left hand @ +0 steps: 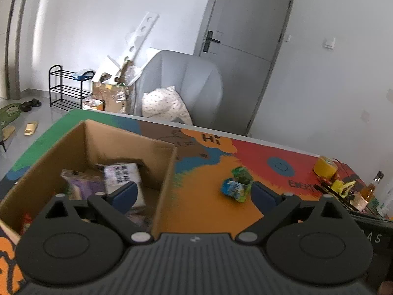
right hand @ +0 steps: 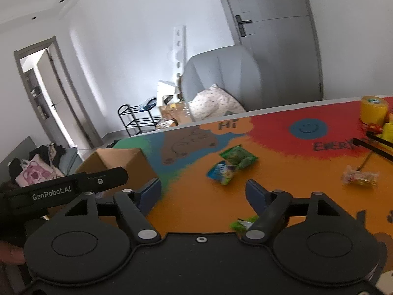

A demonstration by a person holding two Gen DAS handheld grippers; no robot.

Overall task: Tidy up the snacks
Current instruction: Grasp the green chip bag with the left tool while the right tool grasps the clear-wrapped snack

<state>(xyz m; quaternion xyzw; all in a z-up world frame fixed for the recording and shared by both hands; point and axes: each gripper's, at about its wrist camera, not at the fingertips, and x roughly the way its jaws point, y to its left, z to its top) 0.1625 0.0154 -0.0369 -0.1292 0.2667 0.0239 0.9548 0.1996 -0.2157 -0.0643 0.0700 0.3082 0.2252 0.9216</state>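
Left gripper [left hand: 194,191] fingers spread, empty, right gripper [right hand: 203,191] likewise, cardboard box [left hand: 162,162] contents blurred, half hidden.

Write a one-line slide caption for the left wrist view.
Open left hand-held gripper straddling the wall of the cardboard box of snacks, two snack packets left on the colourful table.

Left tool [left hand: 194,194] fingers spread wide, right tool [right hand: 203,191] likewise, both empty

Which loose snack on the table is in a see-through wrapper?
The clear-wrapped snack lying alone at the right; the green packet and blue packet are opaque.
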